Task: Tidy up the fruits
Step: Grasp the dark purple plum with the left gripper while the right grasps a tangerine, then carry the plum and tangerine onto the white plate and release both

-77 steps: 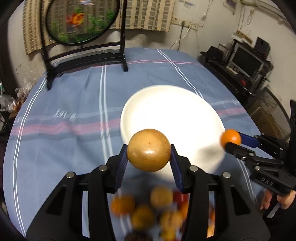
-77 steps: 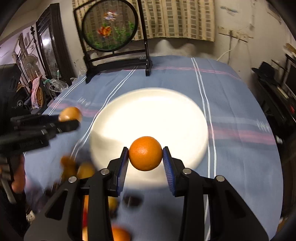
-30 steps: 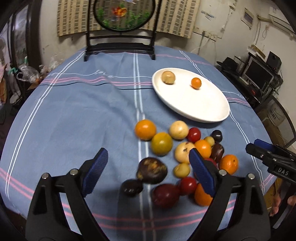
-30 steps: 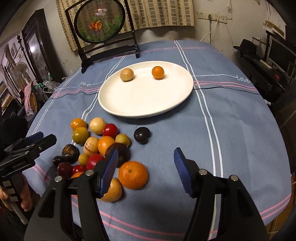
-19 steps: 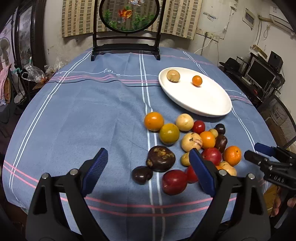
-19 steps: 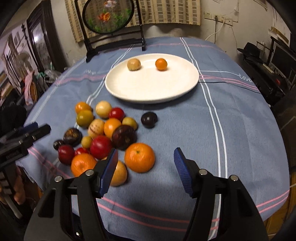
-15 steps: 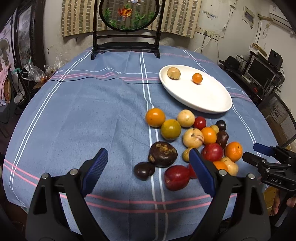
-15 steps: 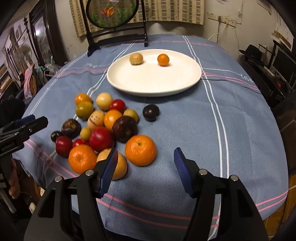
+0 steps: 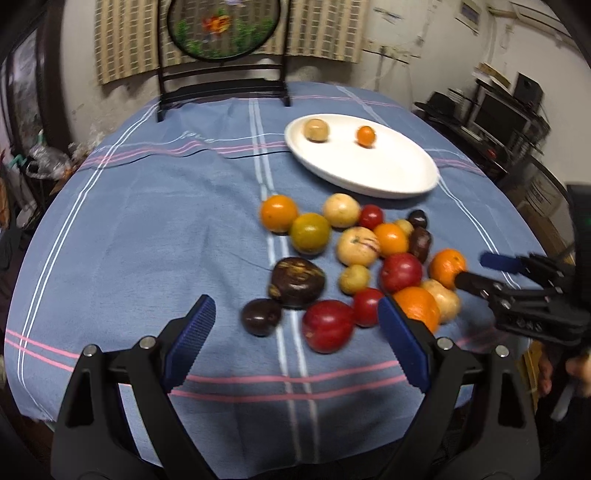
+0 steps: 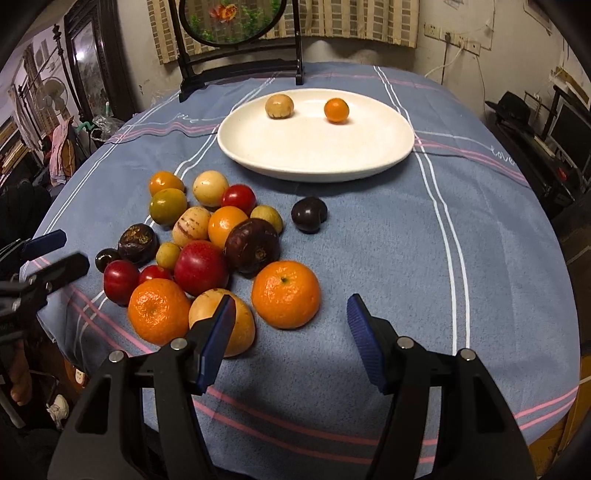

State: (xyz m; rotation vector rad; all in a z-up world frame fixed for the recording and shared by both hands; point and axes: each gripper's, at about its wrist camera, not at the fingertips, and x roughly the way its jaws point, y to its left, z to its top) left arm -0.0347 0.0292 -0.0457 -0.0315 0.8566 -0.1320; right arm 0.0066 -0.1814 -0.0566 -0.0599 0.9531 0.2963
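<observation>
- Both grippers have drawn back from the white plate (image 10: 391, 155) since the earlier frames and released what they carried: a tan round fruit (image 10: 279, 106) and a small orange (image 10: 336, 110) now rest apart on the plate's far side.
- Loose fruit lies heaped on the blue cloth (image 10: 399, 251) just in front of the plate, towards its left in the right wrist view: glossy red, matte dark purple, pale yellow and pebbled orange skins, most touching a neighbour.
- Nearest the right gripper (image 10: 291, 334), a large dimpled mandarin (image 10: 285, 299) sits just ahead of the gap between its jaws, which are released and hold nothing.
- A second mandarin (image 10: 158, 311) and a smooth yellow-tan fruit (image 10: 210, 310) lie beside the gripper's left blue ribbed pad.
- One dark plum (image 10: 308, 214) sits alone, slightly apart from the heap, between it and the plate.
- Left gripper (image 9: 295, 332) hangs over the heap's near edge, jaws spread wide and empty, with a red apple-like fruit (image 9: 328, 329) and a small dark plum (image 9: 260, 316) ahead of the gap.
- Plate is smooth, shallow and oval-looking; the cloth is woven, with white and pink stripes.
- Behind stands a dark-framed round screen (image 10: 236, 22) painted with goldfish.
</observation>
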